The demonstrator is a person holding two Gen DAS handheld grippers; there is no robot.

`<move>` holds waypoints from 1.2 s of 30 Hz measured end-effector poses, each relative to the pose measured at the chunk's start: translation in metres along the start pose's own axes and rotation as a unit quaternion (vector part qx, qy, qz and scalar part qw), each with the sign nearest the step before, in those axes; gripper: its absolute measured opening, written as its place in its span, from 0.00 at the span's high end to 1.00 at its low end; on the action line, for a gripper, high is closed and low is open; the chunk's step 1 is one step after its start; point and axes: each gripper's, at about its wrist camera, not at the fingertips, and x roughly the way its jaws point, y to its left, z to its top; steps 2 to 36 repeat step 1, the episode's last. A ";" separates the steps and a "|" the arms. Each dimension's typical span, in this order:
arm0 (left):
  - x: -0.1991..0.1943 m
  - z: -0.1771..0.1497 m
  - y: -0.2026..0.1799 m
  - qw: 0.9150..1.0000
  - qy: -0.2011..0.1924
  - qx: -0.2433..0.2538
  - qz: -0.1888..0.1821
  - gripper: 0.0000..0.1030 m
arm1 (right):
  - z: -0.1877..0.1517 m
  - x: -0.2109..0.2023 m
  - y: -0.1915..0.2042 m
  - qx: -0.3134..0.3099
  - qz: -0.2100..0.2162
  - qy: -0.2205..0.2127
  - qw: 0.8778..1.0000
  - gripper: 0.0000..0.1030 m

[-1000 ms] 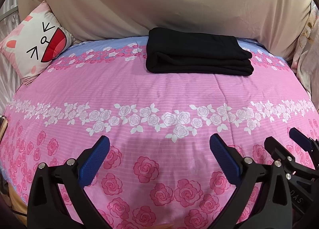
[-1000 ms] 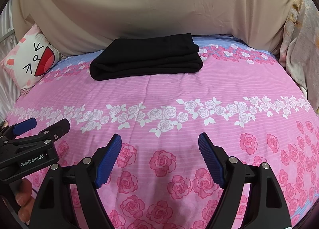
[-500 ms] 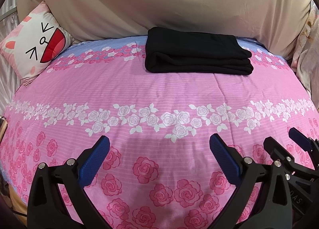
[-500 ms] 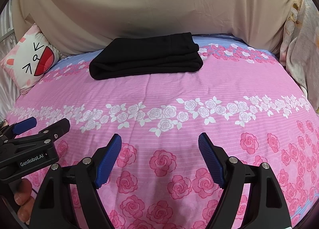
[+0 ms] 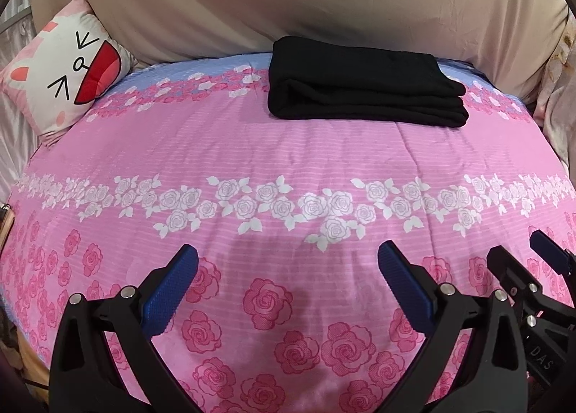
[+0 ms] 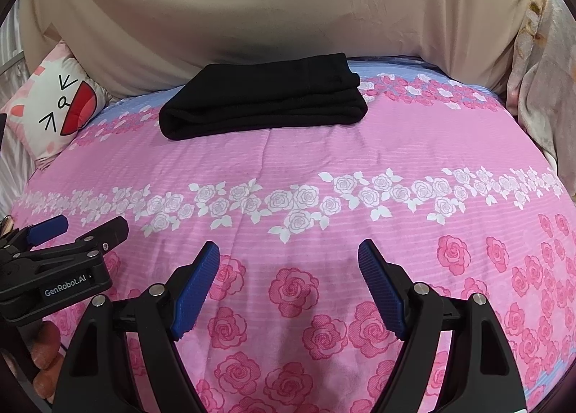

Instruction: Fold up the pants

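Your left hand-held gripper (image 5: 288,283) and right hand-held gripper (image 6: 288,280) both gape wide and empty over the bed's (image 5: 288,161) near edge; the folded pants (image 5: 363,89) lie at its far edge. Reach again and a snagged layer could undo the stack

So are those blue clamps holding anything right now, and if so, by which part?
Nothing is held. The left gripper and right gripper both stand open over the bedspread, while the folded black pants lie far from both.
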 end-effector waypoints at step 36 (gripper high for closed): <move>0.000 0.000 0.000 1.000 0.001 -0.002 -0.004 0.05 | 0.000 0.000 0.000 0.000 0.001 0.000 1.000 0.25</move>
